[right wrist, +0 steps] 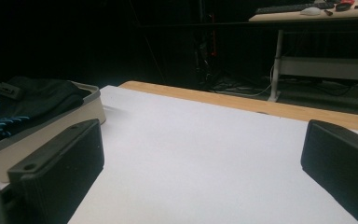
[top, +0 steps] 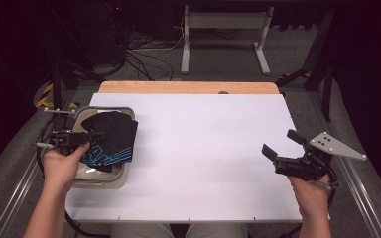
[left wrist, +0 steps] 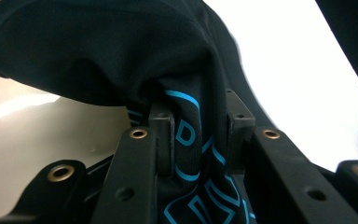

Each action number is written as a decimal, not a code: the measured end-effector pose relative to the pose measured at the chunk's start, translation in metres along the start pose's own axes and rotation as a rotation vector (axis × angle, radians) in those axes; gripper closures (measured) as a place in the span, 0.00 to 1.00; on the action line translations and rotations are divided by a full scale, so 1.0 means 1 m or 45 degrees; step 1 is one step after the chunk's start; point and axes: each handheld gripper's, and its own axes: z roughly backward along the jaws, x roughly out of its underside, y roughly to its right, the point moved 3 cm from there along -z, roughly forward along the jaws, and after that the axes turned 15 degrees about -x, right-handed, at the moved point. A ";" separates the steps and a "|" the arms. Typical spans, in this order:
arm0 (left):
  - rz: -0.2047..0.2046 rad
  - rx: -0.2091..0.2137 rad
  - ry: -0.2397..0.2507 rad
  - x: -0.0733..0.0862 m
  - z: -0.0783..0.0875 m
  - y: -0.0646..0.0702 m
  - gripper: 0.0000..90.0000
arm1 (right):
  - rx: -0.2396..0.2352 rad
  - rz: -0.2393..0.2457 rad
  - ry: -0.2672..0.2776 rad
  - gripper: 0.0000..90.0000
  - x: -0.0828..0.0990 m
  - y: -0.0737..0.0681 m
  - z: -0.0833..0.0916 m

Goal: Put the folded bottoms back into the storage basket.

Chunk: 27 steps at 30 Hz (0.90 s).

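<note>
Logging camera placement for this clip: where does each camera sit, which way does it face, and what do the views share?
High view: above the person's side, looking forward and down on the white table; forearms, left gripper, right gripper.
Left gripper view: rides the left gripper, looking along jaws pinching the black garment.
Right gripper view: rides the right gripper, facing across the table, jaws apart.
Shared: garment and grey tray.

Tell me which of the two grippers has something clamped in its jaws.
The left gripper, over the grey tray at the table's left: its jaws pinch the black cloth with blue print. The right gripper hangs open above bare white tabletop.
</note>
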 end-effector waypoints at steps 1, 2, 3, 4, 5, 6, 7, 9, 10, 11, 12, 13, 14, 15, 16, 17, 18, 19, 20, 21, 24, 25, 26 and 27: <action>0.008 0.002 -0.007 0.001 -0.002 -0.003 0.80 | -0.001 -0.001 -0.001 0.00 0.000 0.000 0.000; 0.011 -0.004 -0.013 0.001 -0.003 -0.005 0.80 | -0.003 -0.001 -0.003 0.00 0.000 -0.001 -0.001; 0.013 -0.008 -0.021 0.001 -0.006 -0.007 0.80 | -0.004 0.000 -0.007 0.00 0.001 -0.001 -0.002; 0.017 -0.011 -0.032 0.001 -0.008 -0.008 0.80 | -0.004 0.001 -0.011 0.00 0.001 -0.001 -0.002; 0.016 -0.014 -0.046 0.001 -0.010 -0.010 0.80 | -0.008 0.000 -0.012 0.00 0.001 -0.001 -0.003; 0.025 -0.020 -0.053 0.000 -0.013 -0.011 0.80 | -0.008 -0.002 -0.014 0.00 0.002 -0.001 -0.004; 0.029 -0.020 -0.058 0.000 -0.015 -0.013 0.80 | -0.008 -0.002 -0.016 0.00 0.002 -0.001 -0.004; 0.045 -0.024 -0.075 0.000 -0.019 -0.013 0.80 | -0.008 -0.001 -0.018 0.00 0.002 0.000 -0.004; 0.038 -0.032 -0.081 0.000 -0.020 -0.014 0.80 | -0.007 -0.002 -0.018 0.00 0.002 0.000 -0.004; 0.039 -0.043 -0.091 0.000 -0.022 -0.014 0.80 | -0.006 -0.004 -0.017 0.00 0.002 0.000 -0.004; 0.037 -0.056 -0.099 0.000 -0.023 -0.014 0.80 | -0.006 -0.003 -0.018 0.00 0.002 0.000 -0.004; 0.030 -0.063 -0.105 0.000 -0.024 -0.014 0.80 | -0.006 -0.005 -0.017 0.00 0.002 0.000 -0.003; 0.035 -0.063 -0.114 0.000 -0.026 -0.015 0.80 | -0.005 -0.005 -0.017 0.00 0.002 0.001 -0.003; 0.037 -0.058 -0.126 0.000 -0.028 -0.015 0.80 | -0.005 -0.006 -0.017 0.00 0.002 0.001 -0.003; 0.042 -0.059 -0.139 0.000 -0.031 -0.016 0.80 | -0.006 -0.005 -0.016 0.00 0.002 0.001 -0.003; 0.042 -0.070 -0.156 -0.001 -0.033 -0.017 0.80 | -0.008 -0.005 -0.018 0.00 0.002 0.000 -0.004; 0.049 -0.081 -0.172 -0.002 -0.036 -0.017 0.80 | -0.008 -0.003 -0.020 0.00 0.002 0.000 -0.004; 0.054 -0.095 -0.184 -0.002 -0.038 -0.019 0.80 | -0.011 -0.004 -0.021 0.00 0.003 0.000 -0.005; 0.062 -0.114 -0.194 -0.003 -0.040 -0.020 0.80 | -0.015 -0.001 -0.023 0.00 0.003 -0.001 -0.006; 0.053 -0.148 -0.205 -0.003 -0.041 -0.021 0.80 | -0.018 0.002 -0.026 0.00 0.003 -0.002 -0.006; 0.022 -0.243 -0.234 -0.003 -0.045 -0.022 0.80 | -0.022 0.005 -0.030 0.00 0.002 -0.002 -0.006; 0.012 -0.277 -0.239 -0.002 -0.046 -0.022 0.79 | -0.021 0.004 -0.029 0.00 0.002 -0.001 -0.005; 0.012 -0.292 -0.241 -0.002 -0.046 -0.021 0.79 | -0.019 0.002 -0.027 0.00 0.003 -0.001 -0.005; 0.014 -0.314 -0.245 -0.002 -0.047 -0.020 0.78 | -0.018 0.002 -0.028 0.00 0.003 -0.001 -0.005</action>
